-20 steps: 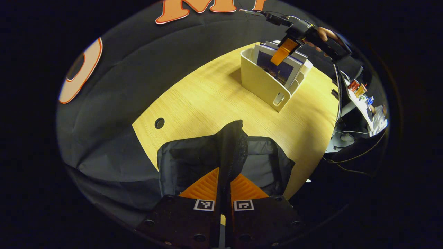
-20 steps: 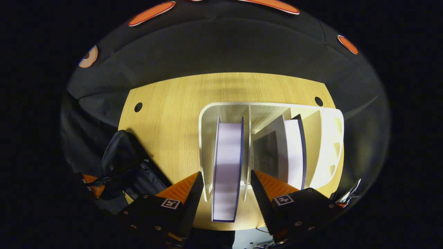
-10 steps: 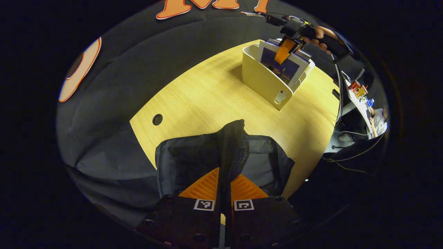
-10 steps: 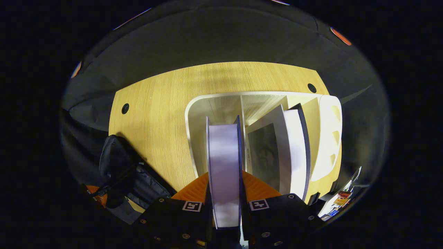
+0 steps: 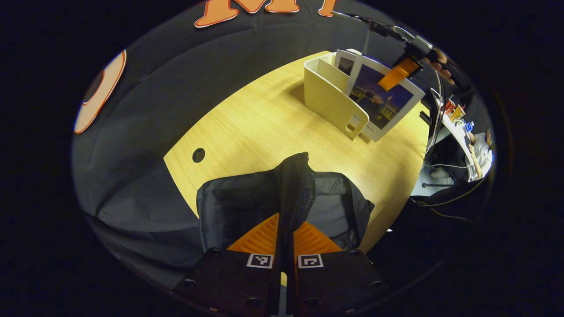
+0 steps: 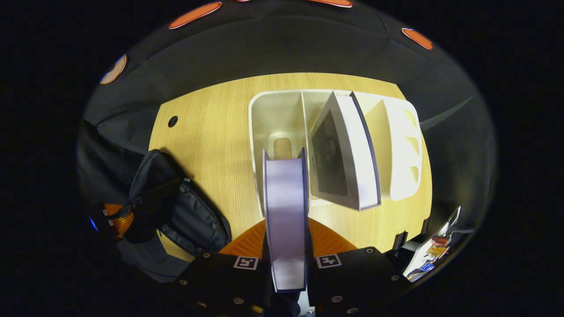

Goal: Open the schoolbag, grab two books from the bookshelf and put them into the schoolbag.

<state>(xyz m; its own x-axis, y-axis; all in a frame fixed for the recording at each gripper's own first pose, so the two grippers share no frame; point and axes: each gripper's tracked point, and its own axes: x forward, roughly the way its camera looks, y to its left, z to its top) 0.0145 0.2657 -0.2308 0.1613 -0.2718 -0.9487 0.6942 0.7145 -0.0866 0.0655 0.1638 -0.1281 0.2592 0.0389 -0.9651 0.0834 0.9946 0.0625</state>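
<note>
One book (image 6: pixel 285 220) gripped; seemingly one book in bookshelf (image 6: pixel 271 114).

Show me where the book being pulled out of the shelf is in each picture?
Left gripper view: the lifted book is at upper right, tilted out beside the cream bookshelf, pinched by the right gripper.
Right gripper view: the same book, edge on, stands at bottom centre between that gripper's jaws.
Shared landmark: the bookshelf, with a second book inside.

Left hand-held gripper (image 5: pixel 285 246): black screwed body, square coded tags, ribbed pads.
</note>
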